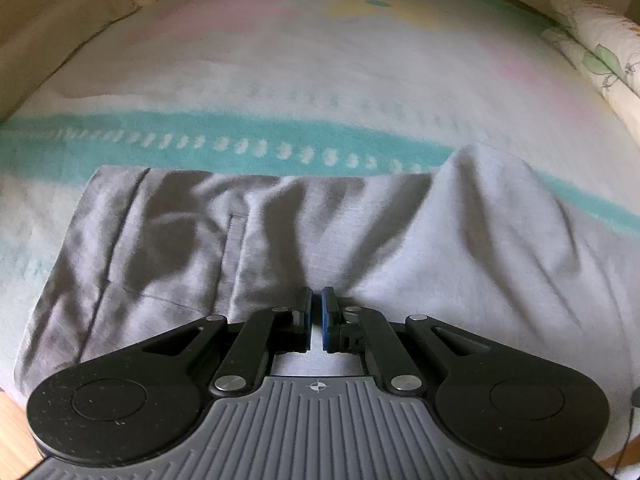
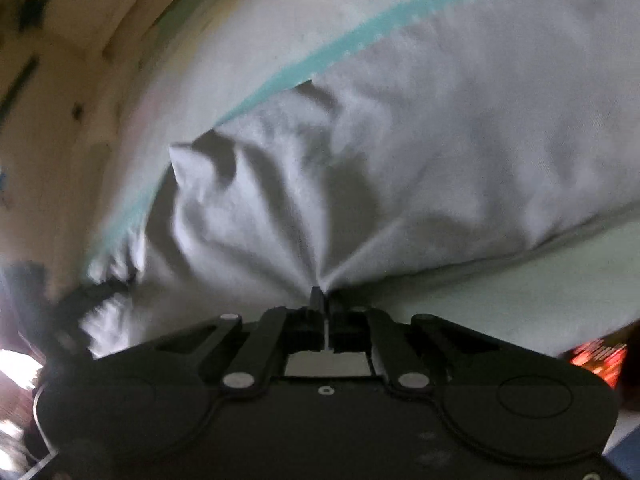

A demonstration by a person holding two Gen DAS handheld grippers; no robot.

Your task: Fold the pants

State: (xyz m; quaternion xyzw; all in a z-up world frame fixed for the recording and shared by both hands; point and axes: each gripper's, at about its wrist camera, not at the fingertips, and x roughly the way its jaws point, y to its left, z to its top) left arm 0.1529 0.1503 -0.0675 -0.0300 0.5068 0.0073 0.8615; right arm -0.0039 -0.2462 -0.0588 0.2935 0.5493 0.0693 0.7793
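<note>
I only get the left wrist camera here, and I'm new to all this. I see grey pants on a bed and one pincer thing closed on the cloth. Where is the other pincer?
Observer: The right gripper is shut on the pants too; creases fan out from its tips.
Operator: Is the cloth lying flat there?
Observer: No, a corner of the fabric stands up in a peak beyond that gripper.
Operator: Anything else in that view that I can't see?
Observer: At the lower right edge something glows red-orange, too blurred to identify.
</note>
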